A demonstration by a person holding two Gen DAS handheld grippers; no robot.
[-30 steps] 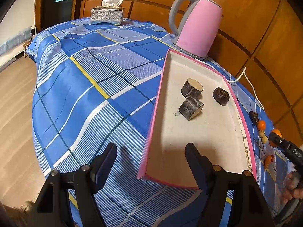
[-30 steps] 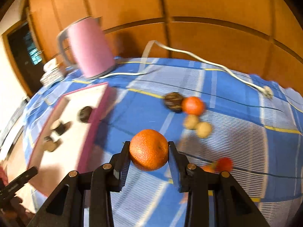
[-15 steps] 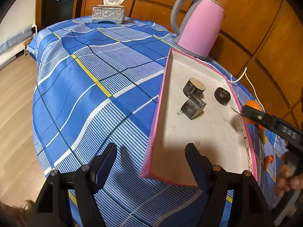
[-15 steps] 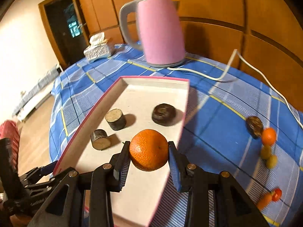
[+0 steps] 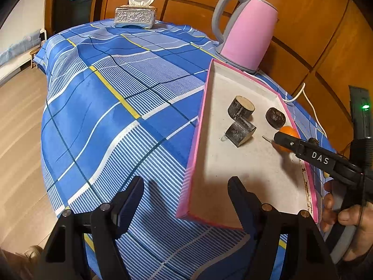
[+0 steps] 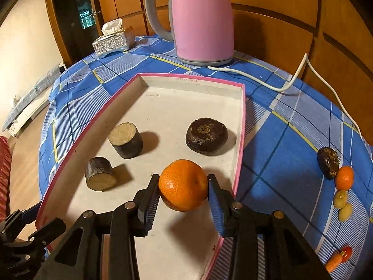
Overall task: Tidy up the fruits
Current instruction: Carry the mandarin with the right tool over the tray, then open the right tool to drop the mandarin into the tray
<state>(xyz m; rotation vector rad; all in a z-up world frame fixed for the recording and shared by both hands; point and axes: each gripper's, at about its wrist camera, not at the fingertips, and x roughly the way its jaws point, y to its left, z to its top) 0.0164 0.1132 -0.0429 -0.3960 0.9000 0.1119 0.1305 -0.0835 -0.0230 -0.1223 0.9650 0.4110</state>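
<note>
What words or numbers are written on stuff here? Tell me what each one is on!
"DAS": white letters on the black arm of the right gripper, seen from the left wrist.
Small pink print on the far inner wall of the pink-edged tray: too small and blurred to read.
Pink kettle and tissue box: no writing shows.

Glossy pink plastic kettle, checked cloth tablecloth, dimpled orange, polished wood panelling
</note>
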